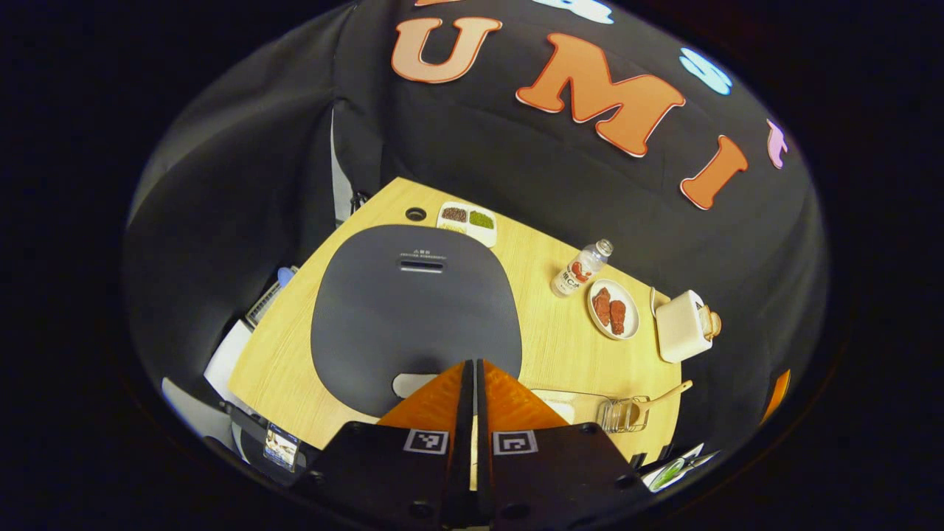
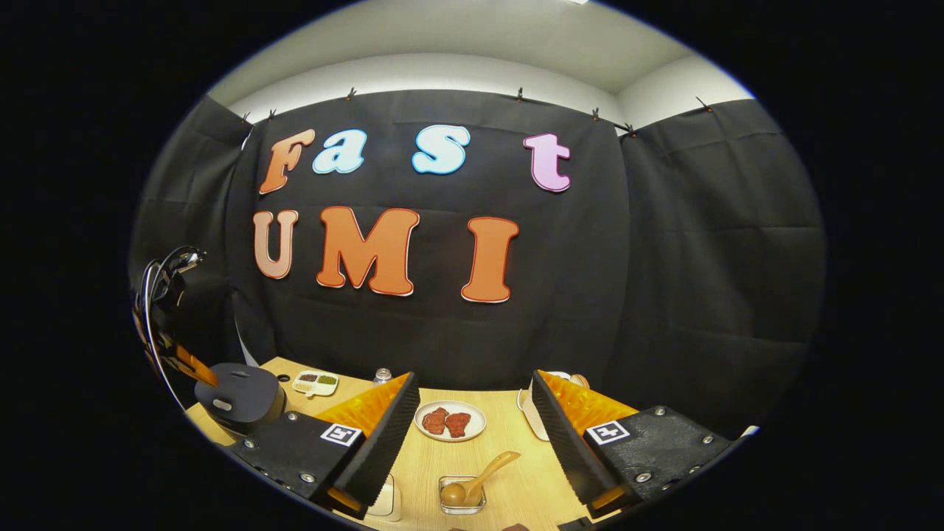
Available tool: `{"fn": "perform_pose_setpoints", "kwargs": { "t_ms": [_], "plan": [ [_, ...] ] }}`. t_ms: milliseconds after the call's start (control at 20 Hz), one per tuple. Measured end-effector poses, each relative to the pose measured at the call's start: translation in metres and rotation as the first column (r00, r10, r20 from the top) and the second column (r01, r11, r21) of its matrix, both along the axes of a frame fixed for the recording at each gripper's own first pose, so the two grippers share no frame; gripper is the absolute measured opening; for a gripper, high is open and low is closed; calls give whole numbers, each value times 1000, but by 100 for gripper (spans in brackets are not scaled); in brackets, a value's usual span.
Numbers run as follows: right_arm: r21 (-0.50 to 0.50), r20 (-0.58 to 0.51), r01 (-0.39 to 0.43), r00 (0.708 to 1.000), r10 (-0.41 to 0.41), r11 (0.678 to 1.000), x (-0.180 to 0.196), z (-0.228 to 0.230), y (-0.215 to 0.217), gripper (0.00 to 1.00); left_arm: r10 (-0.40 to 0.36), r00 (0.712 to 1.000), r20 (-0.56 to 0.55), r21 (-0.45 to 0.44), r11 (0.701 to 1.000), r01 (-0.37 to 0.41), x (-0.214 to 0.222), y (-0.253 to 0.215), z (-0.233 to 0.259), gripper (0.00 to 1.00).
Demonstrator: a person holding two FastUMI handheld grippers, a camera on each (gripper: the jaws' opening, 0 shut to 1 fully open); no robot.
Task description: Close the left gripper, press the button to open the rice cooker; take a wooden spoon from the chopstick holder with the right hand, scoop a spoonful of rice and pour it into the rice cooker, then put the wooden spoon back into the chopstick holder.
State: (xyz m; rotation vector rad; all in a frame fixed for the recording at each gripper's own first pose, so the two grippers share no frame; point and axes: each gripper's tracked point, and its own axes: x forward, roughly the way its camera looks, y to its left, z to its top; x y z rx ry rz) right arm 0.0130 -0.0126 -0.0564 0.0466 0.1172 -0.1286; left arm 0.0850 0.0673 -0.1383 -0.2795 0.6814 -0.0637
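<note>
The rice cooker (image 1: pixel 415 310) sits lid down near the table's (image 1: pixel 546 346) left edge, its pale button (image 1: pixel 413 384) just ahead of my left gripper (image 1: pixel 472 369), jaws pressed together. Right of the cooker, bare wood leads to the chopstick holder (image 2: pixel 462 494); the wooden spoon (image 2: pixel 476 481) leans handle up-right. My right gripper (image 2: pixel 472 424) hangs wide apart above it.

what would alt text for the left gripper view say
The left gripper, fingers pressed together, hovers over the closed dark grey rice cooker on a light wooden table. To the right stand a small plastic bottle, a white plate of reddish meat pieces and a wooden spoon.
</note>
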Motion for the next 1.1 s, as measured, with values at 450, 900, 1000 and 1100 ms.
{"fn": "perform_pose_setpoints", "kwargs": {
  "t_ms": [450, 900, 1000, 1100],
  "plan": [
    [2, -36, -52, 998, 52, 999, 9, -16, 10, 95, 33, 968, -247, -52, 998, -47, 8, 22, -57, 9],
    [31, -89, -85, 992, 87, 996, 20, -41, 24, 95, 35, 975, -219, 63, 998, -22, 6, 22, -75, 7],
    [26, -105, -100, 989, 102, 995, 23, -47, 29, 95, 29, 986, -162, 98, 995, -13, 7, 23, -74, 7],
    [27, -122, -113, 986, 115, 993, 25, -53, 33, 95, 37, 998, -51, 171, 985, -28, 9, 23, -65, 7]
  ]
}}
